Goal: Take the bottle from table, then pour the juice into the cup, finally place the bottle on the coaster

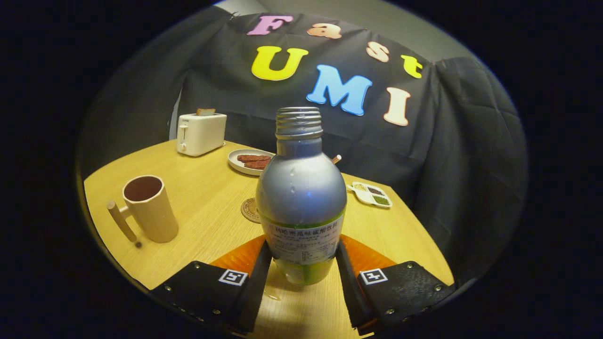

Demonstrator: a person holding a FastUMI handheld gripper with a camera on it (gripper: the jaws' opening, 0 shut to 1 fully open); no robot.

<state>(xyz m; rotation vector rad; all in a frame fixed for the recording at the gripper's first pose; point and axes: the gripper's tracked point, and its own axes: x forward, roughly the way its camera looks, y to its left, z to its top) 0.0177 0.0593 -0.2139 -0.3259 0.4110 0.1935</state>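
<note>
Tongs (301,270) squeeze the silver plastic bottle with no cap (301,202) low down, between our fingers, above the wooden desk (202,188). We could spill juice if it tips before reaching the tan cup with a handle (148,207), or miss the round coaster (250,210) hiding behind it.

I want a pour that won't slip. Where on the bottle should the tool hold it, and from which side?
Grip the bottle low on its labelled, straighter lower body, coming in level from the near side, as the tool does now with a finger against each flank. The shoulder above bulges and the threaded neck is narrow and uncapped, so both look poorer holds. The bottle stands upright, which suits a side grip.
</note>
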